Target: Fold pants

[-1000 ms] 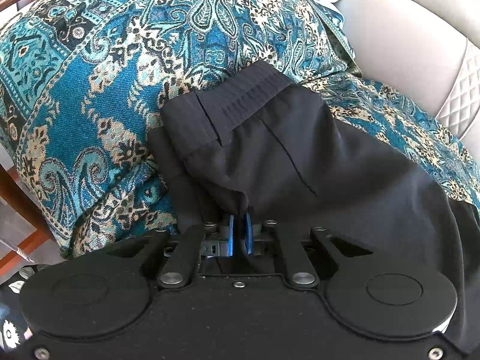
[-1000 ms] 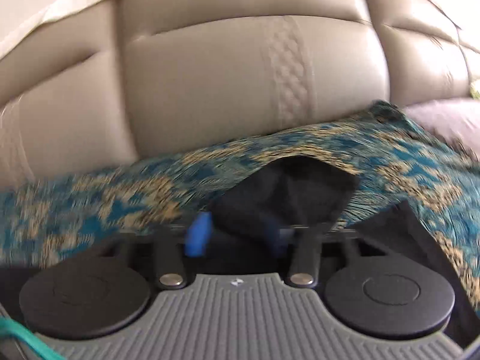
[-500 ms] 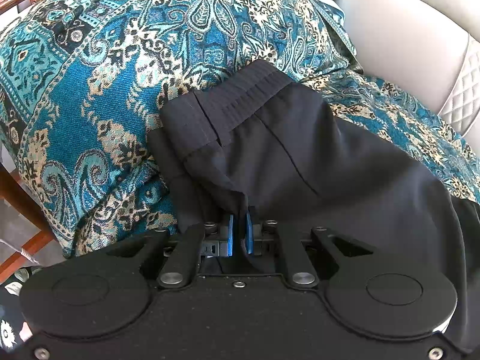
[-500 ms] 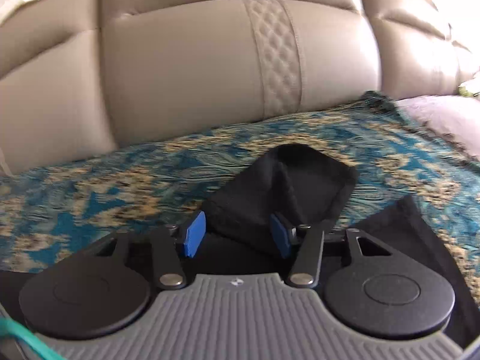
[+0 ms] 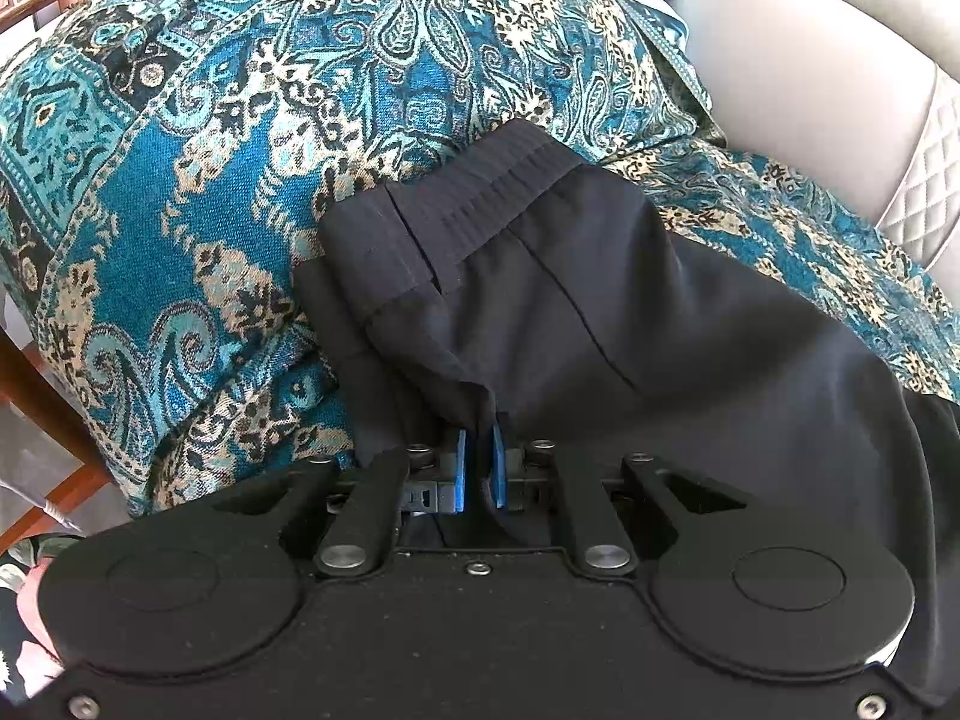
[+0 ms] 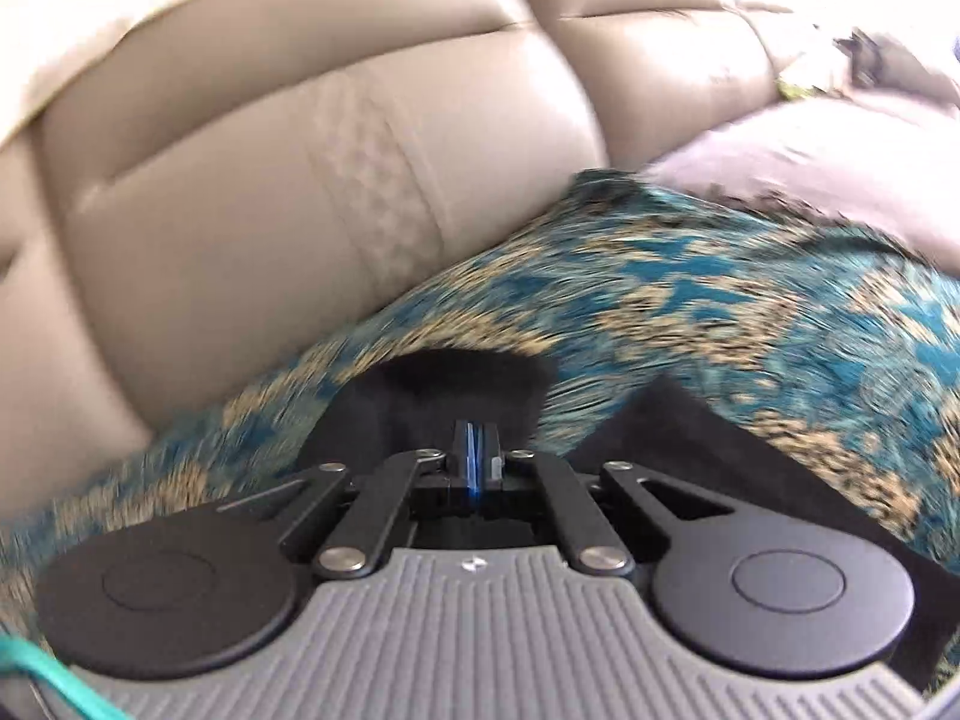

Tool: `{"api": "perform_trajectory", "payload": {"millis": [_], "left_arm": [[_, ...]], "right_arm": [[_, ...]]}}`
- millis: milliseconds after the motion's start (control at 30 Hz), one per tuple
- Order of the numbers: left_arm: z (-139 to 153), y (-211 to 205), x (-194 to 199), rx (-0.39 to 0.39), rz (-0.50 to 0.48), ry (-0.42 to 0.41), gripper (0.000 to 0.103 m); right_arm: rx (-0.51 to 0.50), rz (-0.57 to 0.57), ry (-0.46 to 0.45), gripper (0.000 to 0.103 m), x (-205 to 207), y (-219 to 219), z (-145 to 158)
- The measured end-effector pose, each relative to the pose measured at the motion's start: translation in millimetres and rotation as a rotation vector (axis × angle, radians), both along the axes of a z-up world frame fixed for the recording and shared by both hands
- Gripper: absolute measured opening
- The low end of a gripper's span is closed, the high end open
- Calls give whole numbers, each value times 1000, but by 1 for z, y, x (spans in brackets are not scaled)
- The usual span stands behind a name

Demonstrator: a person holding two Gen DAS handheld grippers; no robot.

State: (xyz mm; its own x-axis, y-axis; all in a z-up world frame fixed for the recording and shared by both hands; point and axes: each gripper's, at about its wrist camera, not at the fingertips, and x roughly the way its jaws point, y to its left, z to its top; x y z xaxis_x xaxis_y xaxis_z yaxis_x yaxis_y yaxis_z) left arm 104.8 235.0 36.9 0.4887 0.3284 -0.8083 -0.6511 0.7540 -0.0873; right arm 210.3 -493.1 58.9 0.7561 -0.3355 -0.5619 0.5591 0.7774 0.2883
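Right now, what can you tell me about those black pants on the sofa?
The black pants look like smooth, matte woven cloth with a ribbed elastic waistband that is partly turned over. They lie loosely bunched on a teal paisley throw spread over a beige leather sofa. The left gripper pinches a gathered fold near the waist. The right gripper is shut, seemingly on another bunched black part; that view is blurred.

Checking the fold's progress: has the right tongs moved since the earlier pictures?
Yes. The right tongs has rolled: the sofa back now tilts in its view.
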Motion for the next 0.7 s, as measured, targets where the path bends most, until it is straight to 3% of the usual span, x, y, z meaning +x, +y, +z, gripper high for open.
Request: {"api": "perform_trajectory", "payload": {"millis": [67,133,200,267,333,500,567,633,700], "left_arm": [[0,-1,-1,-2,2,-3,11],[0,-2,-1,-1,2,-5,11],[0,-3,-2,4,1,-7,11],[-1,-5,-2,10,3,-7,11],[0,-5,-2,8,7,-6,11],[0,-3,-2,-2,9,-5,11],[0,-5,-2,2,10,-4,11],[0,-6,-1,10,9,-1,11],[0,-6,-1,13,7,2,11]], "right_arm": [[43,33,-42,6,-10,-12,2],[50,138,-43,16,-12,-13,3],[-39,200,5,50,-11,0,3],[-106,269,54,61,-2,17,-1],[-126,343,106,65,9,30,-7],[-240,368,199,74,24,54,-19],[-248,356,195,74,27,54,-25],[-218,318,171,63,30,49,-27],[-206,271,165,16,31,46,-26]]}}
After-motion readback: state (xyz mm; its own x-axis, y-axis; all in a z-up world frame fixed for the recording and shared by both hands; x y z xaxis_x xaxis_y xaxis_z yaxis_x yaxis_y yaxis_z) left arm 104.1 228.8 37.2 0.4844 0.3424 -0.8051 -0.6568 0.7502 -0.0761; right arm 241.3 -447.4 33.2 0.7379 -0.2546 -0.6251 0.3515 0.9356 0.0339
